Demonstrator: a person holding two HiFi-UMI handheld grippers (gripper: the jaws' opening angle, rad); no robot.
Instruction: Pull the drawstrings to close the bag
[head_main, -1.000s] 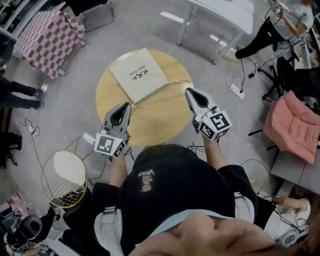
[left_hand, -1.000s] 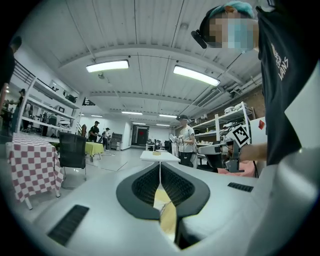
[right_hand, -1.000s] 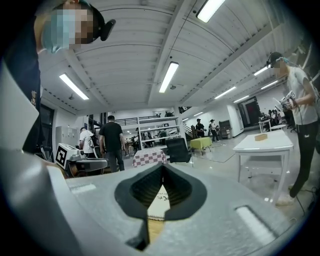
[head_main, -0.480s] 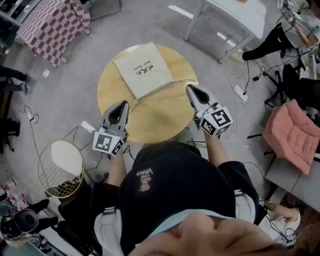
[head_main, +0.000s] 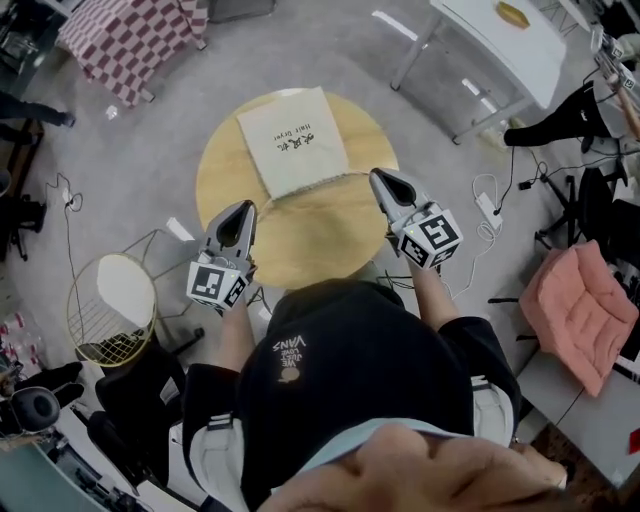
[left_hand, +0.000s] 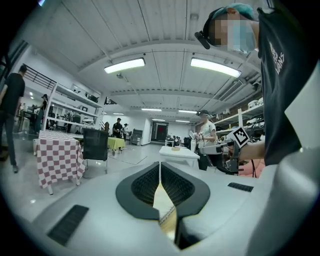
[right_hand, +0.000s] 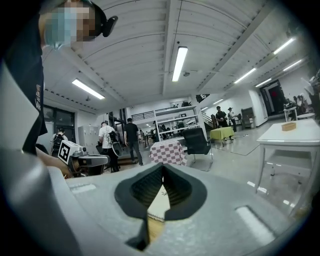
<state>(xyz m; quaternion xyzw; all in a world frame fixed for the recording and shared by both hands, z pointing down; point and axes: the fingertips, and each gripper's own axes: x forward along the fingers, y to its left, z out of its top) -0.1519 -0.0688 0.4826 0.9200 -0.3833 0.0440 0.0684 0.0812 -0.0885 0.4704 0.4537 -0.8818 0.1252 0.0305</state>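
A cream drawstring bag (head_main: 293, 140) with dark print lies flat on the far half of a round wooden table (head_main: 320, 235). Its thin drawstring (head_main: 358, 173) trails off the near right corner. My left gripper (head_main: 243, 208) hovers over the table's near left edge, shut with nothing in it. My right gripper (head_main: 379, 178) is over the near right edge, just beside the string's end, also shut and empty. In the left gripper view the left gripper (left_hand: 160, 163) shows jaws meeting at the tips. The right gripper (right_hand: 162, 166) looks the same in its view, with the bag (right_hand: 158, 198) below.
A round wire basket stool (head_main: 110, 310) stands at the left of the table. A checked cloth table (head_main: 130, 40) is far left, a white table (head_main: 500, 40) far right. Cables (head_main: 490, 205) and a pink cushioned chair (head_main: 580, 305) are on the right. People stand around the room.
Both grippers have shifted slightly and sunk a little over the table's near edge, still shut. The head view has swung, so the room has slid across the picture.
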